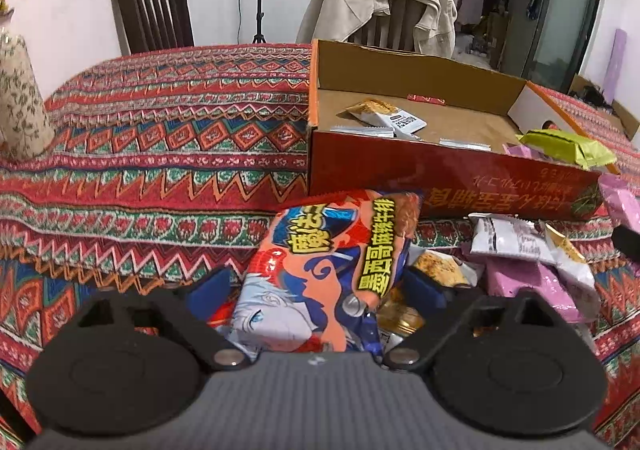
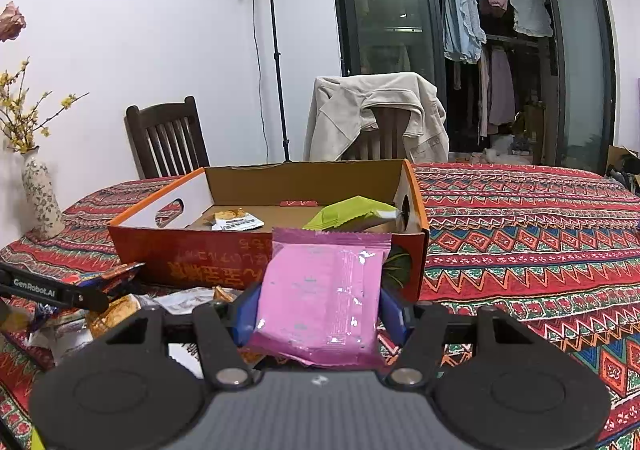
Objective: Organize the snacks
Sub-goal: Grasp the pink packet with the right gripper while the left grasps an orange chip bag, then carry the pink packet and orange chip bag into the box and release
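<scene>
In the left wrist view an orange snack packet (image 1: 320, 270) with a cartoon print stands between the fingers of my left gripper (image 1: 318, 278), which is shut on it just before the red cardboard box (image 1: 440, 174). My right gripper (image 2: 320, 292) is shut on a pink packet (image 2: 320, 298), held in front of the box's near wall (image 2: 192, 258). Inside the box lie a green packet (image 2: 348, 212), a small white-and-orange packet (image 2: 236, 220) and some silver ones. The left gripper's finger (image 2: 60, 292) shows at the left edge of the right wrist view, over the loose pile of snacks (image 2: 120, 310).
A patterned red cloth (image 2: 520, 250) covers the table. More loose packets (image 1: 520, 254) lie to the right of the orange one. A flowered vase (image 2: 40, 198) stands at the far left. Two chairs, one draped with a beige jacket (image 2: 376, 110), stand behind the table by a lamp stand (image 2: 276, 50).
</scene>
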{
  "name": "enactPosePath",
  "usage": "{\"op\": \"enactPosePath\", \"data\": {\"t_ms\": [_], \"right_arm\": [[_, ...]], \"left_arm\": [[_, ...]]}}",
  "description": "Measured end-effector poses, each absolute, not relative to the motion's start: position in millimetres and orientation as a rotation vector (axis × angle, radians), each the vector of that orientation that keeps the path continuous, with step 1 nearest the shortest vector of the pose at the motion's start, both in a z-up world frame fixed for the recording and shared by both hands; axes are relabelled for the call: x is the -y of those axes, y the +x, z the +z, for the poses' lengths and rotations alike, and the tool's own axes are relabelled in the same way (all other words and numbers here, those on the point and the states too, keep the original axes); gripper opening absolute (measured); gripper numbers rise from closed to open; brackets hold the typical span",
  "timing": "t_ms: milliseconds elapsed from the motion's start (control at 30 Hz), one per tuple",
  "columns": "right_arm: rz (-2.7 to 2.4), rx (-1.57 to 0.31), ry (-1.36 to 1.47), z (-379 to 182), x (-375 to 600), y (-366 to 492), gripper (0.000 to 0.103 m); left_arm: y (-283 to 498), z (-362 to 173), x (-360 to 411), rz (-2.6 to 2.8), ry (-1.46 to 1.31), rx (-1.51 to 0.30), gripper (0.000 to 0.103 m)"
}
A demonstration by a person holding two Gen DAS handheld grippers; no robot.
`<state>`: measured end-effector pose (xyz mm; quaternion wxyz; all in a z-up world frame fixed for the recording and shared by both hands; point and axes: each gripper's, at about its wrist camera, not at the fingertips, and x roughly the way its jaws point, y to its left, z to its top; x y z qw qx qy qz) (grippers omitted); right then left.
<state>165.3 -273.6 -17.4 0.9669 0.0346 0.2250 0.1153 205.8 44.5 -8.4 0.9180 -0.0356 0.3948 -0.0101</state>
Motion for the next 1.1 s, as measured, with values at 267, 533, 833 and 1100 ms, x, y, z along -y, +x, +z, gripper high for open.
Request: {"op": "enactPosePath", "data": {"t_ms": [267, 533, 833, 1100], "right_arm": [[0.242, -0.456, 0.067, -18, 272, 166, 0.061], [0.279, -0.428, 0.068, -15, 270, 160, 0.061], [0.317, -0.389, 0.062, 3, 262, 151, 0.061], [0.302, -0.371, 0.052, 35, 255, 174, 0.061]], "left_arm": [[193, -4, -52, -0.021, -0.121, -0.775, 0.056], [157, 22, -47, -0.010, -0.095, -0.647, 0.056], [150, 59, -33, -0.051, -0.106, -0.529, 0.057], [177, 87, -6, -0.104, -0.128, -0.474, 0.057]]}}
